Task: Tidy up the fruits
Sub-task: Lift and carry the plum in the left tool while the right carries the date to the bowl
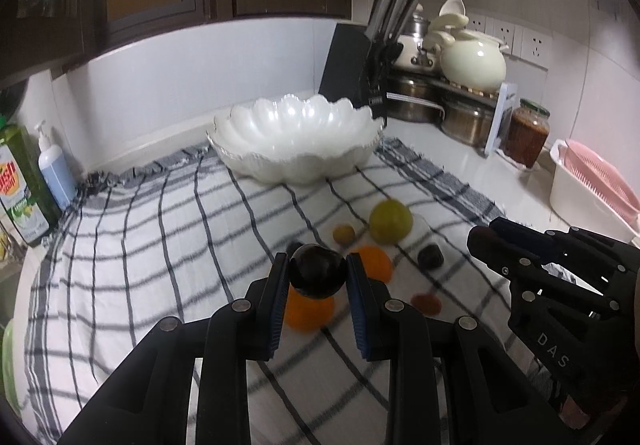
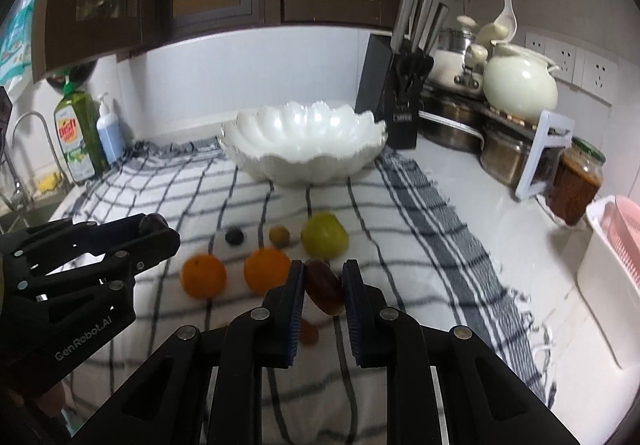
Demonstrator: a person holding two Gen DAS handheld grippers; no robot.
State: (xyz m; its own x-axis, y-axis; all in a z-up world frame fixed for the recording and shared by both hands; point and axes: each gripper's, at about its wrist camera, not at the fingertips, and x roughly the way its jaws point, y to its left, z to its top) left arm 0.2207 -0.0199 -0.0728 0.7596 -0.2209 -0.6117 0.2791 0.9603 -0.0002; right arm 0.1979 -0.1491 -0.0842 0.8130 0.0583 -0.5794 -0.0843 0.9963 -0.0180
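My left gripper (image 1: 317, 273) is shut on a round dark plum (image 1: 317, 272), held above the checked cloth (image 1: 160, 245). My right gripper (image 2: 323, 285) is shut on an oblong dark red fruit (image 2: 325, 287), also lifted off the cloth. On the cloth lie two oranges (image 2: 203, 276) (image 2: 267, 270), a green fruit (image 2: 324, 235), a small brown fruit (image 2: 279, 235), a small dark fruit (image 2: 234, 236) and a small reddish fruit (image 2: 309, 331). A white scalloped bowl (image 2: 304, 149) stands empty at the far end of the cloth. The left gripper (image 2: 154, 225) appears at the left of the right wrist view.
A knife block (image 2: 394, 105) stands right of the bowl, with pots and a cream teapot (image 2: 520, 85) behind it. A jar (image 2: 576, 185) and a white basin with a pink strainer (image 2: 612, 257) sit at the right. Dish soap bottles (image 2: 80, 133) and a sink tap (image 2: 24, 149) are at the left.
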